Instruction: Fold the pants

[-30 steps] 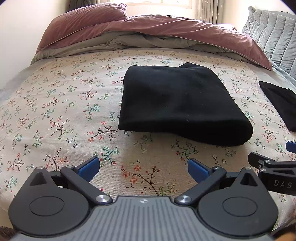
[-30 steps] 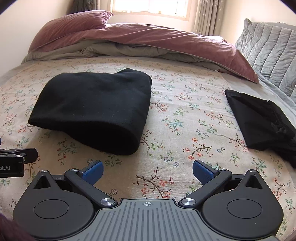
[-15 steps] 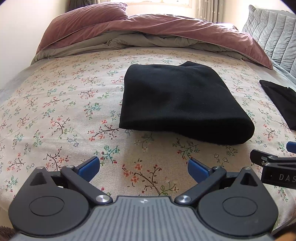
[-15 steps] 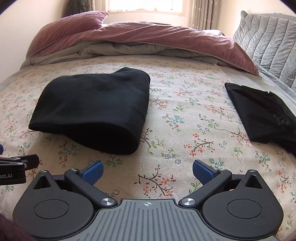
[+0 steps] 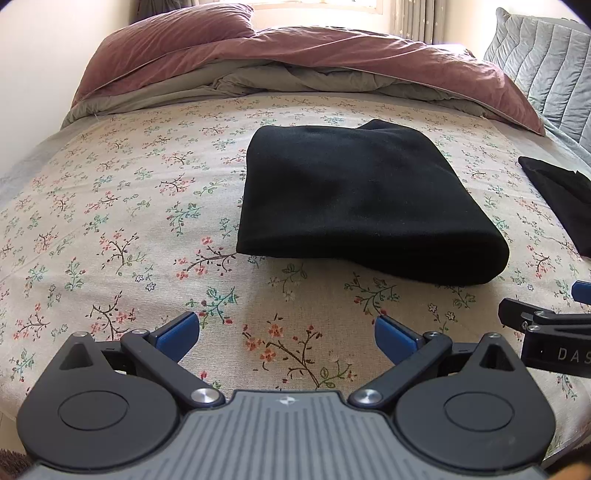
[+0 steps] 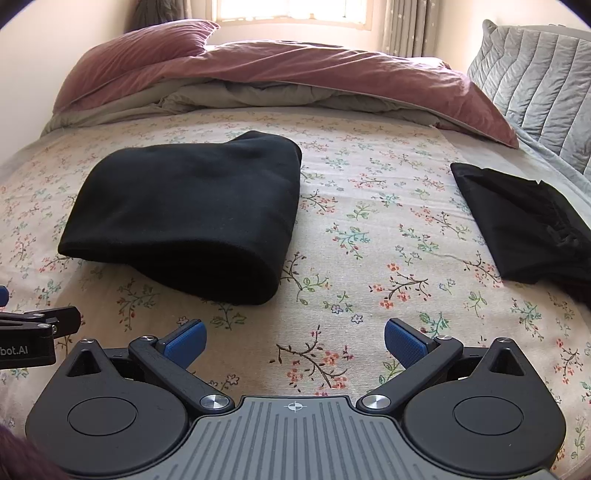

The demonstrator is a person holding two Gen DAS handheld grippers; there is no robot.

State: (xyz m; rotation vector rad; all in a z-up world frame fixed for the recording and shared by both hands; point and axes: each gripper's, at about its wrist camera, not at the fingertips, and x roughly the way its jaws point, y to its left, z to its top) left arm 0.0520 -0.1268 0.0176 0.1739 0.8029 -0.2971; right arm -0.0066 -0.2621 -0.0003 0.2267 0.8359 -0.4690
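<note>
Folded black pants (image 5: 365, 199) lie flat on the bed (image 5: 110, 206), approx. mid-sheet, a thick squarish bundle w/ the rounded fold edge facing near-right. In right wrist view the same pants (image 6: 192, 214) sit left of centre, fold edge near, a bump of fabric at the far-right corner.

Left gripper (image 5: 286, 334) hovers over the near part of the floral sheet, just short of the pants' near edge, not touching them. Jaws wide open, blue pads (image 5: 177, 330) spread far apart, nothing between them but sheet. Right gripper (image 6: 293, 339) is alongside at the same near edge of the bed, to the right of the pants; jaws likewise wide open, empty. Each gripper shows at the edge of the other's view: right gripper (image 5: 546, 332) at the right edge of left wrist view, left gripper (image 6: 33, 328) at the left edge of right wrist view.

A 2nd black garment (image 6: 524, 229) lies on the right side of the bed, well apart from the pants, looser, w/ creases toward its far-right end; only its left part (image 5: 557, 199) shows in left wrist view.

Far end: pink-mauve duvet (image 6: 295, 70) bunched over grey bedding, pillow (image 5: 170, 40) far left, grey quilted cushion (image 6: 535, 74) far right, window (image 6: 291, 9) & curtain behind.
</note>
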